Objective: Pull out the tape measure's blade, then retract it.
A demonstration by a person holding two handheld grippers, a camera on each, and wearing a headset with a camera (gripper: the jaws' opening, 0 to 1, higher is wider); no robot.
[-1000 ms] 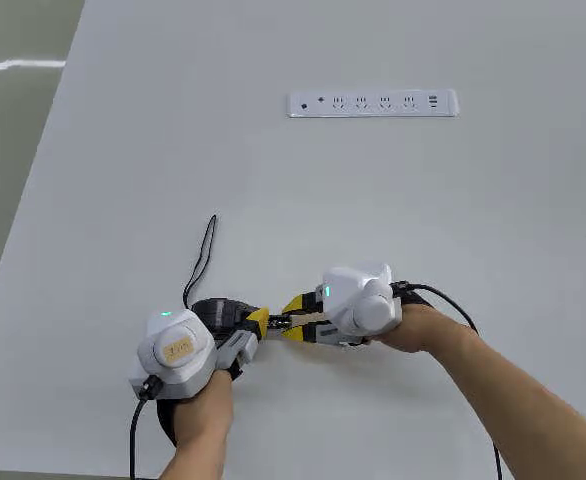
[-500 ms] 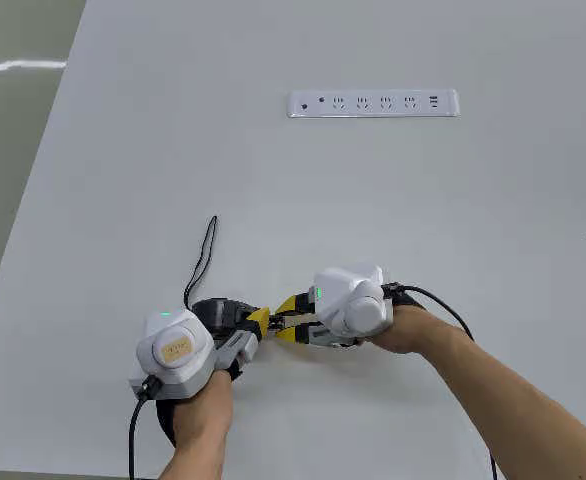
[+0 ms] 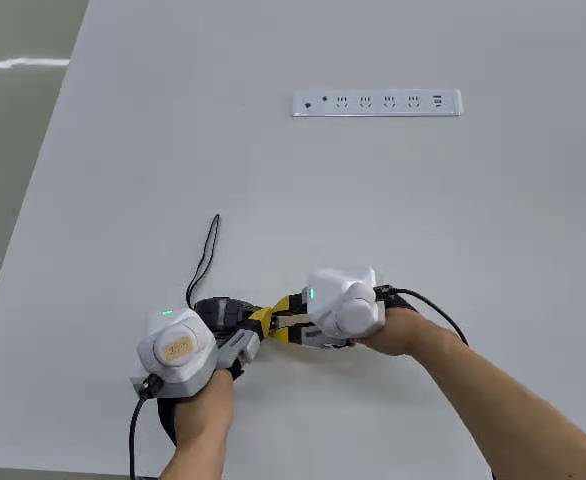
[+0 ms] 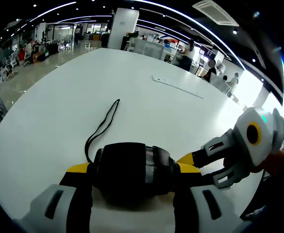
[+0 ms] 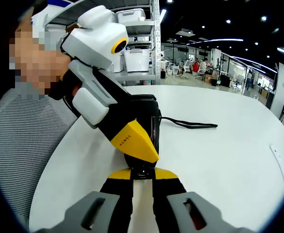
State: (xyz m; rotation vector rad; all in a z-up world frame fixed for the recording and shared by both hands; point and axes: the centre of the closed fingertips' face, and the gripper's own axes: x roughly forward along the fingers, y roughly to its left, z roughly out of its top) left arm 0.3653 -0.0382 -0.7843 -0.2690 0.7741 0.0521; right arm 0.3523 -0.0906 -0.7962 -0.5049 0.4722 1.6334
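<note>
left tool (image 4: 132, 168) clamps the tape measure (image 3: 218, 312); right tool (image 5: 143, 175) pinches its barely drawn blade (image 3: 291, 320), straight pull apparently next.

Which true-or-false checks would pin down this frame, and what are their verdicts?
1. The left gripper clamps the black tape measure. True.
2. The right gripper stands wide open, clear of the tape measure. False: its jaws are pinched on the end of the blade, close to the case.
3. The strap lies loose on the table. True.
4. The power strip lies between the grippers. False: it lies far up the table, apart from both.
</note>
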